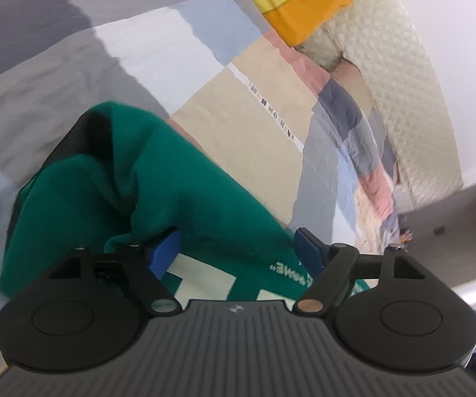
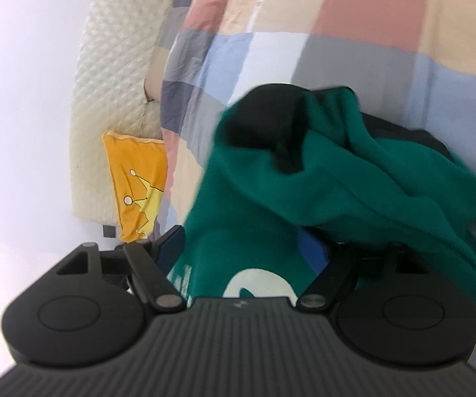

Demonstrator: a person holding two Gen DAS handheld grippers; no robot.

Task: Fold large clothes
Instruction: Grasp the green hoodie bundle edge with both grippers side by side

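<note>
A green sweatshirt point(image 1: 158, 178) with white print and a dark lining lies crumpled on a patchwork bedcover point(image 1: 145, 43). My left gripper point(image 1: 238, 248) hangs low over its printed part with the blue pads point(image 1: 166, 251) far apart; cloth lies between them and one fold drapes over the left pad, but nothing is pinched. In the right wrist view the same sweatshirt point(image 2: 354, 182) is bunched up, its dark inside showing at the top. My right gripper point(image 2: 243, 248) also stands open, with the printed cloth lying loose between its pads and a fold over the right finger.
An orange and yellow cushion point(image 1: 304, 6) point(image 2: 138, 182) leans at the head of the bed against a cream quilted headboard point(image 1: 403, 82) point(image 2: 112, 66). A white wall lies beyond it. A grey cabinet point(image 1: 453, 218) stands beside the bed.
</note>
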